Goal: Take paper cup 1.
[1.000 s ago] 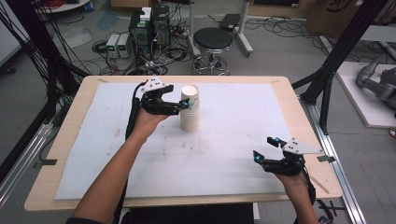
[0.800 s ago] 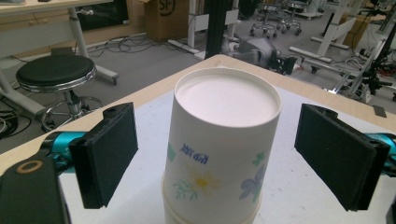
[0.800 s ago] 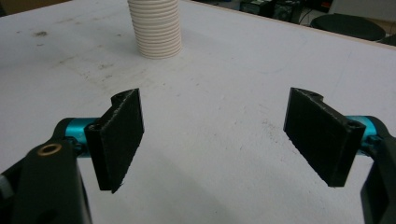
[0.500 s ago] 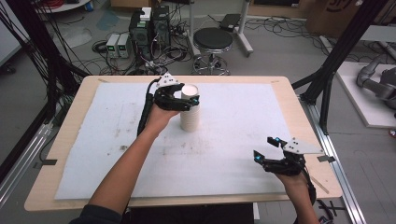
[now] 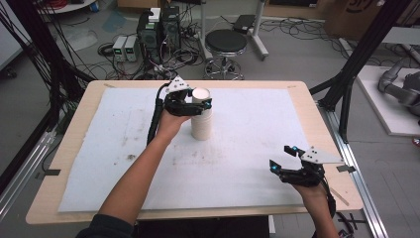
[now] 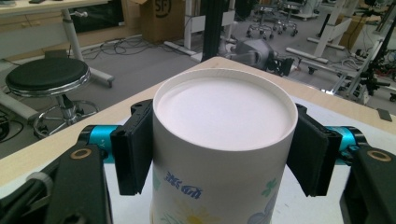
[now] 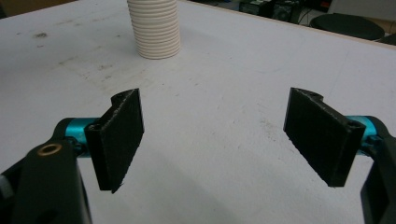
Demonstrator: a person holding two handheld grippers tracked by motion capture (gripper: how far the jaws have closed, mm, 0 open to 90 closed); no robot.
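A stack of upturned ribbed paper cups [image 5: 202,124] stands on the white mat [image 5: 247,148], toward the far middle of the table. The topmost cup [image 6: 224,140], printed with flowers, sits between the pads of my left gripper [image 5: 200,103]. Its jaws have just been closing, and both pads [image 6: 133,154] now press on the cup's sides just below its flat base. My right gripper [image 5: 281,157] hovers low over the mat at the near right, open with nothing between its fingers [image 7: 119,140]. The cup stack [image 7: 154,28] shows far ahead of it.
The mat covers most of the wooden table [image 5: 317,114]. Beyond the far edge, a black stool [image 5: 225,42] and electronics boxes with cables [image 5: 158,29] stand on the floor. Black frame posts [image 5: 346,89] rise at the right corner.
My left gripper moved right onto the top of the cup stack, and its wide-open jaws closed onto the top cup. The right gripper stayed where it was.
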